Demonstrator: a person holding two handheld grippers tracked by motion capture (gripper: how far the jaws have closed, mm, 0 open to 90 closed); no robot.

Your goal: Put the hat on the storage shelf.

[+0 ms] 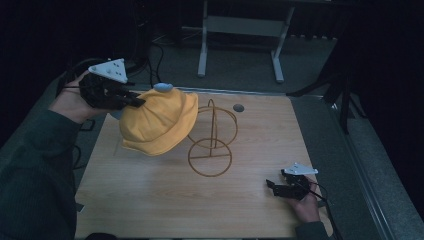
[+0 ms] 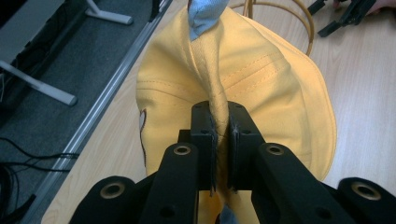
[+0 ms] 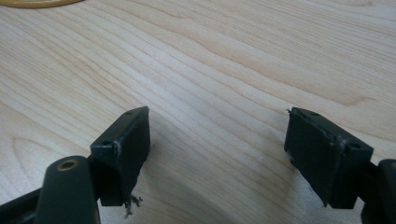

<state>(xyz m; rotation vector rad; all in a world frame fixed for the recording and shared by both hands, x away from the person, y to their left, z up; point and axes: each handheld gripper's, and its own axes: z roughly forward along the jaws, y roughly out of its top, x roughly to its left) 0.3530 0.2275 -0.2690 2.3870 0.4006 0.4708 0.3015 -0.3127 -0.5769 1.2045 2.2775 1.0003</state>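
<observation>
A yellow cap (image 1: 159, 122) with a light blue button on top hangs above the left half of the wooden table (image 1: 150, 200). My left gripper (image 1: 137, 101) is shut on a fold of the cap (image 2: 261, 88), its jaws pinching the fabric (image 2: 220, 140). Just right of the cap stands a yellow wire stand (image 1: 212, 145) with a round base and an upper hoop; the cap overlaps its hoop. My right gripper (image 1: 272, 186) rests near the table's front right, open, with bare wood between its fingers (image 3: 217, 140).
A small round hole (image 1: 238, 108) lies in the table near its back edge. Beyond the table are grey floor, cables and the legs of a metal frame (image 1: 202, 55). A grey ledge runs along the table's right side.
</observation>
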